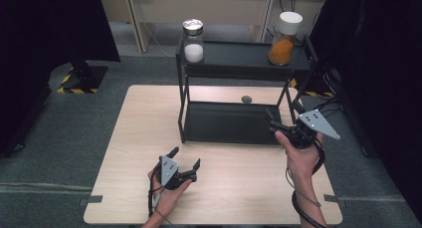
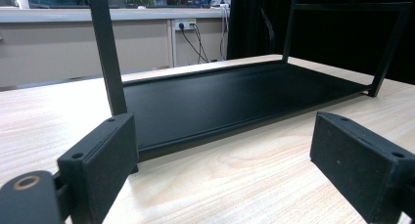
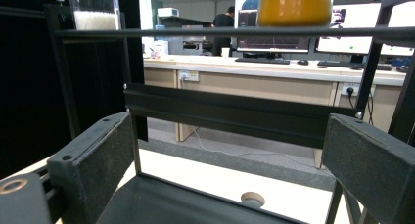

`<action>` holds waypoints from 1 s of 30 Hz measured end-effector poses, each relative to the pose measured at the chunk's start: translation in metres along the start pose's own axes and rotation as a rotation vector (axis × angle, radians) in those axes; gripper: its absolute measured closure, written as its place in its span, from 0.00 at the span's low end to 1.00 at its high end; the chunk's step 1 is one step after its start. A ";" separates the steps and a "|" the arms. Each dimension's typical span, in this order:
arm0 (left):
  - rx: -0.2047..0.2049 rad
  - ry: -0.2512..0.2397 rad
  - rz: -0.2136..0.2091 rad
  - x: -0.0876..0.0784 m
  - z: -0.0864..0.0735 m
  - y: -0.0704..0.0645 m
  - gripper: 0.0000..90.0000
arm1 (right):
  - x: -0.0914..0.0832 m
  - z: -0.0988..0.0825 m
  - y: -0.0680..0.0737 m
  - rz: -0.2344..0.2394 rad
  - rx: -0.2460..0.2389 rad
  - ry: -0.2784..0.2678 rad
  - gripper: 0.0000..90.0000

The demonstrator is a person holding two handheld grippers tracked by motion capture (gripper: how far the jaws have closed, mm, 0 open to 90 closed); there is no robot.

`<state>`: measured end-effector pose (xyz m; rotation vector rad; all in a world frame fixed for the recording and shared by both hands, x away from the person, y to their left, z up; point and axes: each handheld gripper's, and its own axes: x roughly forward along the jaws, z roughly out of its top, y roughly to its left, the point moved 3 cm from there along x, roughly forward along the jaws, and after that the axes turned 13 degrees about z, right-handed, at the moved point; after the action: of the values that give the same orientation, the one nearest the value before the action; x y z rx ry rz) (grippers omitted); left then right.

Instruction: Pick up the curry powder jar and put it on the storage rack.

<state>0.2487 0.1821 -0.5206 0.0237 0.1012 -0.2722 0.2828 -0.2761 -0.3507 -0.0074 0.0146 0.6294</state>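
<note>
Hovering at the front right corner of the black metal two-tier rack (image 1: 239, 63), the right gripper (image 1: 281, 119) has its jaws wide apart and empty, aimed up toward the clear glass jar of orange powder with a white lid (image 1: 284, 38) on the right end of the top shelf. The left gripper (image 1: 185, 164) rests low over the light wooden table (image 1: 139, 138), jaws also spread wide, nothing between them. The orange jar looks rigid, smooth and likely slippery, fairly heavy for its size, and breakable (take it around the glass body below the lid, not by the lid). A second clear glass jar of white grains with a metal lid (image 1: 193, 40) stands at the shelf's left end, well apart. A small grey disc (image 1: 246, 99) lies on the table behind the lower shelf. Grey carpet, black curtains, wall sockets beyond.
</note>
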 end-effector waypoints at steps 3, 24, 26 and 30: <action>0.004 0.003 0.000 0.000 0.000 0.000 0.11 | -0.002 -0.005 0.001 0.004 0.004 0.003 0.06; 0.003 0.002 0.000 0.000 0.000 -0.001 0.11 | -0.016 -0.038 0.007 0.017 0.020 0.032 0.06; 0.000 -0.001 0.000 0.000 0.000 -0.001 0.11 | -0.018 -0.041 0.008 0.017 0.026 0.031 0.06; -0.001 0.000 0.000 0.000 0.000 -0.001 0.11 | -0.020 -0.046 0.009 0.018 0.030 0.034 0.06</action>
<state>0.2481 0.1810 -0.5206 0.0229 0.1012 -0.2723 0.2609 -0.2811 -0.3965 0.0114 0.0566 0.6471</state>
